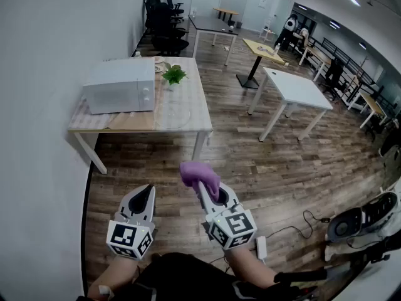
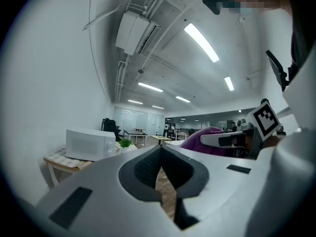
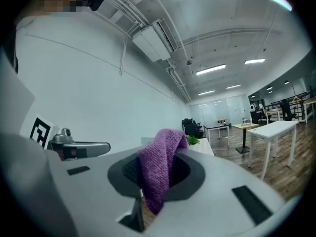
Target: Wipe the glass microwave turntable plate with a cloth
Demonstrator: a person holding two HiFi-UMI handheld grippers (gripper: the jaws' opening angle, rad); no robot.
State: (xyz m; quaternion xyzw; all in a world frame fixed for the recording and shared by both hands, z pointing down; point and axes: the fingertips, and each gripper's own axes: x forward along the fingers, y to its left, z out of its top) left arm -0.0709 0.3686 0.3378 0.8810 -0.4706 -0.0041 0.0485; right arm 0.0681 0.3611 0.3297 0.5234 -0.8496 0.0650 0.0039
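Observation:
A clear glass turntable plate (image 1: pixel 174 114) lies flat on the wooden table (image 1: pixel 128 122), to the right of the white microwave (image 1: pixel 120 85). I stand well back from the table. My right gripper (image 1: pixel 202 183) is shut on a purple cloth (image 1: pixel 200 176), which bunches up above the jaws; in the right gripper view the purple cloth (image 3: pixel 159 167) hangs pinched between them. My left gripper (image 1: pixel 148 190) is held beside it, jaws closed together with nothing in them, as the left gripper view (image 2: pixel 159 153) also shows.
A small potted plant (image 1: pixel 173 76) and a few dishes stand behind the plate. White and yellow tables (image 1: pixel 294 89) and black office chairs (image 1: pixel 164 17) fill the room beyond. A power strip with cable (image 1: pixel 262 248) lies on the wooden floor at my right.

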